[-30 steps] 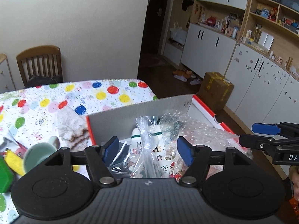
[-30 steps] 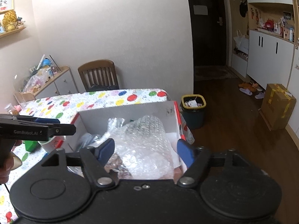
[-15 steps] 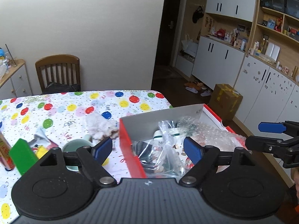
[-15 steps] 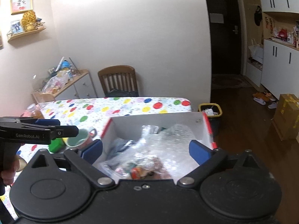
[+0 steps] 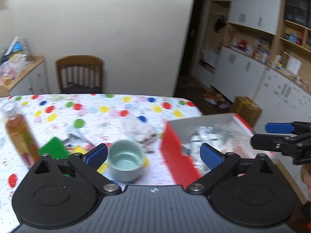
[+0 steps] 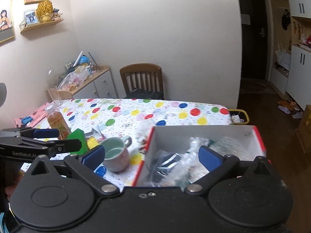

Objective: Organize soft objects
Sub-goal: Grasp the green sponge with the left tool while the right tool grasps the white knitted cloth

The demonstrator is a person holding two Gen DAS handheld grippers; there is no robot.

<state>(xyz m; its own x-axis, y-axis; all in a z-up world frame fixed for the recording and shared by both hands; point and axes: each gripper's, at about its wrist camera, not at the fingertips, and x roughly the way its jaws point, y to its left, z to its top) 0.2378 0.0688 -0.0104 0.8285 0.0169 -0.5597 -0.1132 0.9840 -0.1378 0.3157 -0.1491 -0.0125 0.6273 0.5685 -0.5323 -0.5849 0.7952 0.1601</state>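
Both the left gripper (image 5: 153, 153) and right gripper (image 6: 151, 155) have just spread wide, released, near the red-sided cardboard box (image 6: 204, 136). Only the right wrist view shows the yellow-rimmed bin (image 6: 240, 116) beyond that box.

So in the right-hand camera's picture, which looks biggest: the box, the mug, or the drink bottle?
1. Red-edged box.
2. Mug and drink bottle look alike; the mug sits nearer, so I won't rank them.

A mug (image 6: 115, 154) and a bottle (image 6: 57, 123) crowd the bench's (image 6: 175, 114) near left; the box (image 6: 204, 136) blocks its right; the far half lies open.
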